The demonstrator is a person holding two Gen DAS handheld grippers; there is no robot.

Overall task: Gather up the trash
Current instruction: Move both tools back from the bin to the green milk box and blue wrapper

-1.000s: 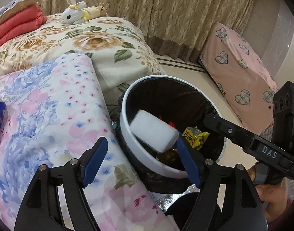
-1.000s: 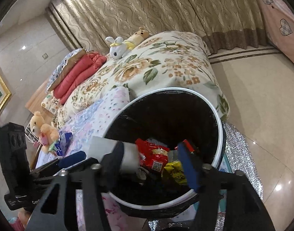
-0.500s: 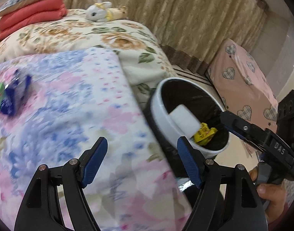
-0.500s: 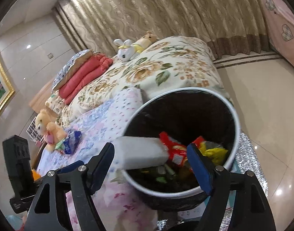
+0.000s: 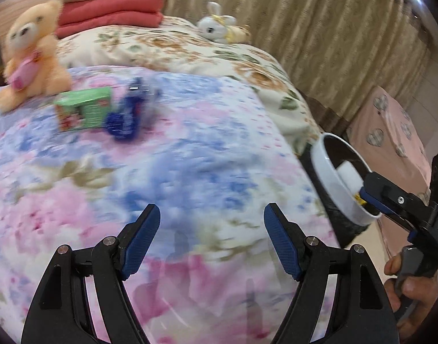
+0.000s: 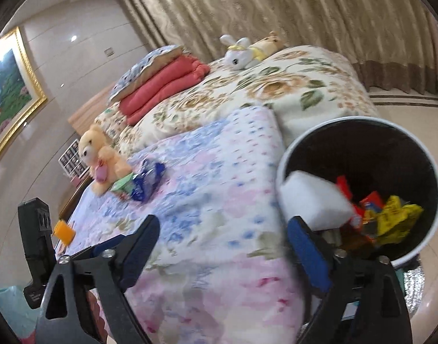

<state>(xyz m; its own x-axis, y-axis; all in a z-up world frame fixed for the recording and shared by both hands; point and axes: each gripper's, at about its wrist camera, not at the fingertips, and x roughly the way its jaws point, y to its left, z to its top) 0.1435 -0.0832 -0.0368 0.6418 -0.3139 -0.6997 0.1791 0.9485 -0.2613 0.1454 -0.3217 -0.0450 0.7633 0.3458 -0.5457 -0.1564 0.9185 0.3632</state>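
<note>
A white-rimmed trash bin [image 6: 436, 209] with a black liner stands beside the bed, holding a white foam block [image 6: 313, 200], red and yellow wrappers [image 6: 396, 218]. It also shows in the left wrist view [image 5: 327, 172]. On the floral quilt lie a blue wrapper [image 5: 127, 114] and a green box [image 5: 84, 109]; both show in the right wrist view, wrapper [image 6: 147, 180], box [image 6: 122, 186]. My left gripper [image 5: 211, 240] is open and empty above the quilt. My right gripper [image 6: 221, 252] is open and empty near the bin's rim.
A teddy bear [image 5: 32, 51] sits behind the green box. Folded red blankets [image 6: 164, 86] and a plush rabbit [image 6: 239, 51] lie farther back on the bed. A small orange item [image 6: 64, 230] lies at the quilt's left edge. Curtains and a pink heart-print cushion [image 5: 391, 132] stand beyond.
Both grippers have swung left, away from over the bin toward the quilt. The blue wrapper, green box and teddy bear have come into the left wrist view. The foam block stays in the bin.
</note>
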